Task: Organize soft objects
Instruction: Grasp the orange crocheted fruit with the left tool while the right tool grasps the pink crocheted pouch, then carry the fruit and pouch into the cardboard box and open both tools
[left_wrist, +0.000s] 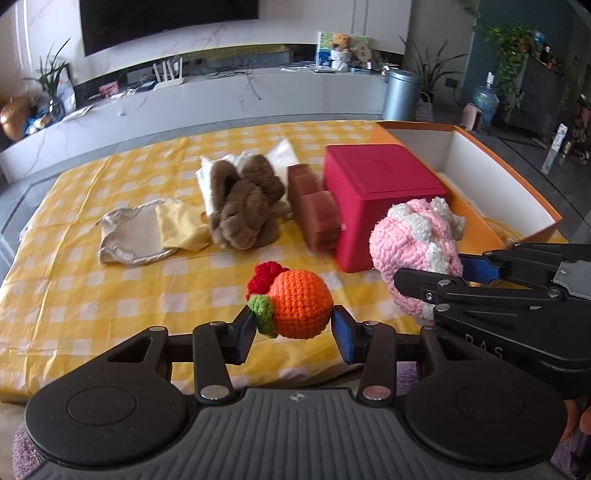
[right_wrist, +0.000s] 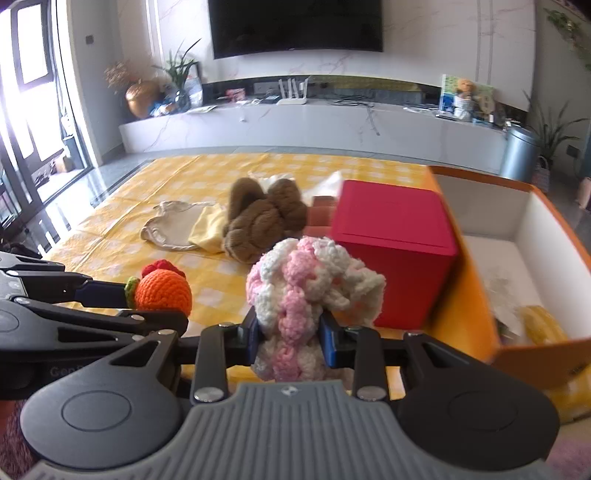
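My left gripper is shut on an orange crocheted fruit with a green leaf and red tip, held above the yellow checked cloth. It also shows in the right wrist view. My right gripper is shut on a pink and white crocheted piece, seen in the left wrist view beside the red box. A brown plush toy, a beige pouch and a brown sponge block lie on the cloth.
An open orange box with white inside stands at the right, holding a yellow item. The red box sits against its left wall. A TV bench and a grey bin stand behind the table.
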